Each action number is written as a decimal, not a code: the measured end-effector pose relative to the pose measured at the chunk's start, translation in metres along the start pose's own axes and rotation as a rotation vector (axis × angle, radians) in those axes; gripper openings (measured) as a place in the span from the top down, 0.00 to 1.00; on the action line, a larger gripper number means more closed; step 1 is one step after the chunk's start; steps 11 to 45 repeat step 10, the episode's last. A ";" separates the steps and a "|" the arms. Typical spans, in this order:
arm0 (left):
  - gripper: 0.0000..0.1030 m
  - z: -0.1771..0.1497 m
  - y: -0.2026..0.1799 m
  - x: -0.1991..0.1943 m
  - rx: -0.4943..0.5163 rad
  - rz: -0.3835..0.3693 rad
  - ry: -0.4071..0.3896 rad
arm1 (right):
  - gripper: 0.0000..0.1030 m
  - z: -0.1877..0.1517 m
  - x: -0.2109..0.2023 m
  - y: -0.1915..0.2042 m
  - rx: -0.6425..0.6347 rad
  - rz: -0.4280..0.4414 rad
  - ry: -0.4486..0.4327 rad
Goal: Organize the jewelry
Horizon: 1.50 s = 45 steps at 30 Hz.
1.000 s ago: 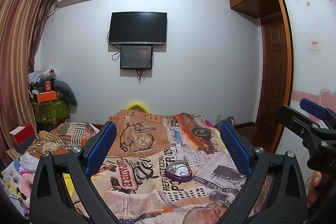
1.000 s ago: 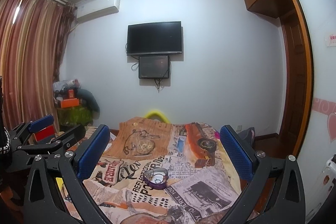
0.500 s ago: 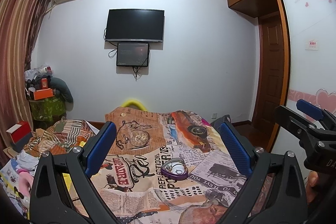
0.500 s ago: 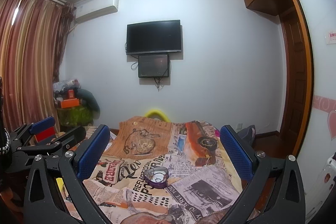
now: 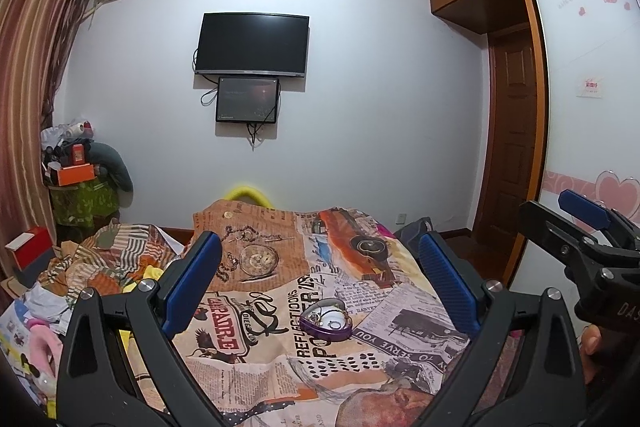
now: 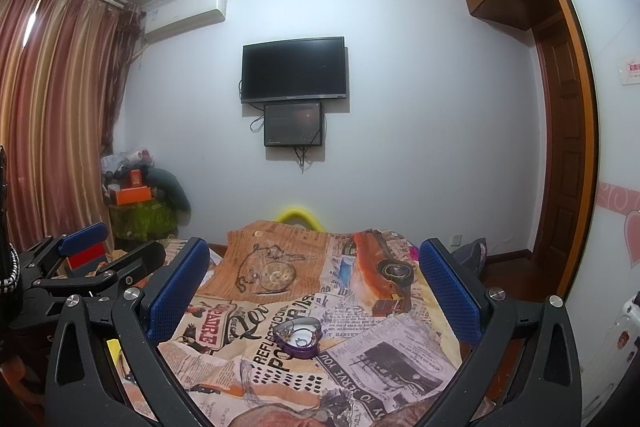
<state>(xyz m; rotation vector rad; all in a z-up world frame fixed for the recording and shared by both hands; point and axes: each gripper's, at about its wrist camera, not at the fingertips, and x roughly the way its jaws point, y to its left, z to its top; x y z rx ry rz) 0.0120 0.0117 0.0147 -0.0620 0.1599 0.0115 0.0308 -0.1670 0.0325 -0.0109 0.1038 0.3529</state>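
Note:
A purple heart-shaped jewelry box lies open on the printed bedspread, with small silver pieces inside; it also shows in the right wrist view. My left gripper is open and empty, held above and short of the box. My right gripper is open and empty too, at a similar distance from the box. The right gripper shows at the right edge of the left wrist view, and the left gripper at the left edge of the right wrist view.
A crumpled striped blanket and clutter lie left of the bed. A TV hangs on the far wall. A wooden door and wardrobe stand to the right. A cluttered stand sits by the curtains.
Both views have tilted slightly, and the bed and box have shifted a little in frame. Both grippers stay open and empty.

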 end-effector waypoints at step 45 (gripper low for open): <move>0.04 -0.007 0.004 0.011 -0.004 -0.005 0.021 | 0.00 -0.003 0.008 0.001 0.004 -0.006 0.020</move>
